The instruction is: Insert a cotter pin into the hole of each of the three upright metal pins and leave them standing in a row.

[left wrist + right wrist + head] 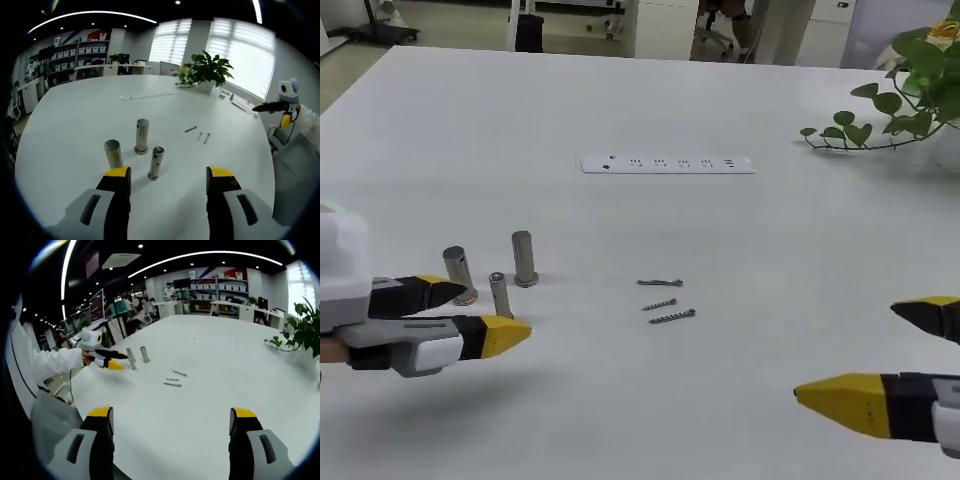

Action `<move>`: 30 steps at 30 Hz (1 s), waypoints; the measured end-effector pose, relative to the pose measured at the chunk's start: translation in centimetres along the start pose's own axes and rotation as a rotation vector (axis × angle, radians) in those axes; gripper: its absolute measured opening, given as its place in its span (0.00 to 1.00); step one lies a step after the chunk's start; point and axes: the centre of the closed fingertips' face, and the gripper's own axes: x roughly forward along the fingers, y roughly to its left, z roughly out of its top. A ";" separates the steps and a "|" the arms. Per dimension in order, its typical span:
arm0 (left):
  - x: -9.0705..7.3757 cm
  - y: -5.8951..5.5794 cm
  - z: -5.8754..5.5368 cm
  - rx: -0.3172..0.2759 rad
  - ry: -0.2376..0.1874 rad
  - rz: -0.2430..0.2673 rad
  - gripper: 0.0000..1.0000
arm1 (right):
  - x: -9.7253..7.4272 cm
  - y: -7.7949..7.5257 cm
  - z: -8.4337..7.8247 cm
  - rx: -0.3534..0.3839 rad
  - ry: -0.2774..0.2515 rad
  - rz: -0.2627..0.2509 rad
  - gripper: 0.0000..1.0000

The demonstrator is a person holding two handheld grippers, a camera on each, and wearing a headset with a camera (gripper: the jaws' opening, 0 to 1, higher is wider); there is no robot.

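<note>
Table (770, 230) is used as workbench. Left gripper (169, 175) and right gripper (844, 350) are held wide, empty. Three upright pins (523, 258) are clustered by the left one; cotters (660, 304) are laid nearby. Pins could be toppled if brushed by its jaws.

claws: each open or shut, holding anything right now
Left claw: open, holding nothing.
Right claw: open, holding nothing.

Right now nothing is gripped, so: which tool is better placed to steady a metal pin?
Left. The left tool, open, has the small metal pin just ahead; the right tool is far off.
</note>
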 end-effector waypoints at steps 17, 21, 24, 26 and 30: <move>1.3 0.5 -0.2 0.018 0.005 0.025 0.49 | 0.0 0.1 0.0 0.014 0.000 -0.001 0.95; 1.6 0.4 0.0 0.011 -0.006 0.022 0.38 | -0.1 0.1 0.0 0.014 0.003 -0.002 0.95; 1.8 0.5 0.2 0.011 -0.011 0.028 0.34 | -0.1 0.1 0.0 0.014 0.003 -0.003 0.95; 2.0 0.4 0.2 0.002 -0.014 0.024 0.28 | -0.1 0.1 0.0 0.013 0.003 -0.002 0.95; 2.3 0.8 0.2 0.009 -0.011 0.042 0.22 | -0.2 0.1 0.1 0.012 0.002 -0.002 0.94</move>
